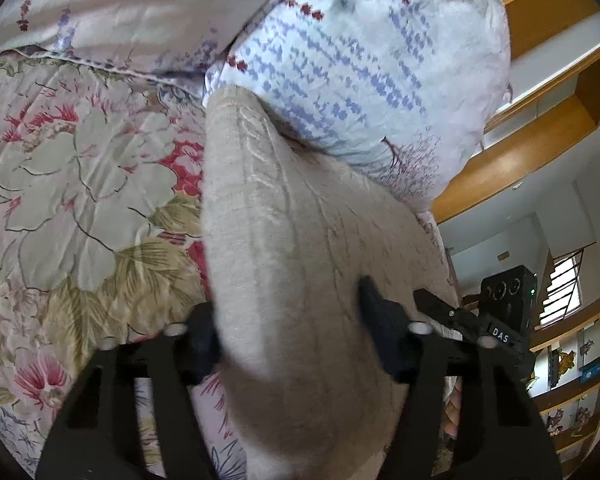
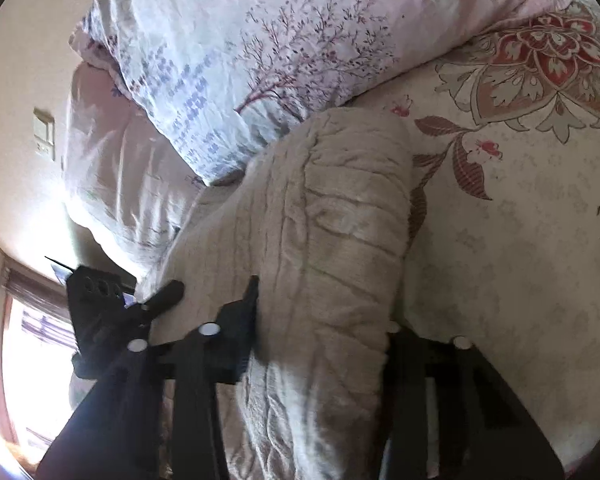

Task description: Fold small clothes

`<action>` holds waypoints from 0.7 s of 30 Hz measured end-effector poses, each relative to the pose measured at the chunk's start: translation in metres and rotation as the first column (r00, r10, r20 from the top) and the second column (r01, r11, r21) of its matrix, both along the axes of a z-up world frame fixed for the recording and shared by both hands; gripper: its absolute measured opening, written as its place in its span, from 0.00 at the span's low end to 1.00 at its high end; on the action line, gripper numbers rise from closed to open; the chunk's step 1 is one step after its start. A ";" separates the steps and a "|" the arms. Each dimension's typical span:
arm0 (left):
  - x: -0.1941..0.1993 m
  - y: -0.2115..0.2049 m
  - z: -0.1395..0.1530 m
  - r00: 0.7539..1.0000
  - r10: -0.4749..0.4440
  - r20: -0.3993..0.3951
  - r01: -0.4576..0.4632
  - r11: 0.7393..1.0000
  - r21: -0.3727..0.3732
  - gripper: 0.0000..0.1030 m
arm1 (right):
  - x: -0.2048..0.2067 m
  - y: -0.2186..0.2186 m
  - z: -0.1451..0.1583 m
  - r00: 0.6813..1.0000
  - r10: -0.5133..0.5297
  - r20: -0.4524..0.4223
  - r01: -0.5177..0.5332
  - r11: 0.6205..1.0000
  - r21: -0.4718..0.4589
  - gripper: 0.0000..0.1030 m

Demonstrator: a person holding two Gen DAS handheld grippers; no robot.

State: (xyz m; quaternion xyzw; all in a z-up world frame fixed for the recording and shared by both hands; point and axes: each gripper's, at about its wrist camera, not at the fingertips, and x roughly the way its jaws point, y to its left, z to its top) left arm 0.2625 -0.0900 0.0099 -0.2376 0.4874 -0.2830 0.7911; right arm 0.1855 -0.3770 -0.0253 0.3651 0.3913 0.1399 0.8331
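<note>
Both wrist views face the sweater (image 1: 292, 240) closely.

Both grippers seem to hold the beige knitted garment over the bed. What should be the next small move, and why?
Probably lower both grippers together toward the floral bedspread. The beige knitted garment sits between the jaws of the left gripper and the right gripper and drapes down, its far end bunched near the pillow. Laying it flat first should make a fold easier.

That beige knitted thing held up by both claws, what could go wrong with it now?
The beige knit bulges thickly between the left claw and the right claw, so either grip might slip. Its far end lies against the pillow, which could snag or shift. Landing bunched on the floral bedspread, it may fold crookedly.
</note>
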 end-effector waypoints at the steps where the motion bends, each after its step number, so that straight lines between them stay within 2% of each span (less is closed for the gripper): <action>1: -0.001 0.004 0.001 1.000 0.000 0.002 0.000 1.000 -0.017 0.41 | -0.002 0.001 0.003 1.000 -0.011 0.015 0.011 1.000 0.011 0.33; 4: -0.003 0.015 0.006 1.000 -0.008 0.002 0.008 0.999 -0.049 0.37 | -0.004 0.010 0.012 0.999 -0.013 0.049 0.013 1.000 -0.004 0.32; 8: -0.014 0.039 0.017 0.999 0.002 0.040 -0.002 1.000 -0.006 0.37 | 0.001 0.040 0.025 0.996 0.028 0.080 -0.026 0.999 -0.036 0.29; 12: -0.025 0.084 0.028 0.998 0.038 0.052 -0.040 0.999 0.025 0.37 | 0.011 0.084 0.031 0.990 0.095 0.102 -0.088 0.994 -0.070 0.28; 17: -0.027 0.137 0.031 0.996 0.074 0.047 -0.078 0.993 0.084 0.39 | 0.024 0.136 0.021 0.986 0.142 0.092 -0.131 0.985 -0.109 0.28; 18: -0.024 0.145 0.023 0.996 0.082 0.027 -0.084 0.993 0.084 0.41 | 0.027 0.141 0.016 0.989 0.127 0.078 -0.117 0.986 -0.121 0.29; 21: -0.023 0.157 0.007 0.995 0.104 0.003 -0.104 0.993 0.061 0.51 | 0.029 0.139 0.006 0.994 0.103 0.024 -0.100 0.989 -0.110 0.45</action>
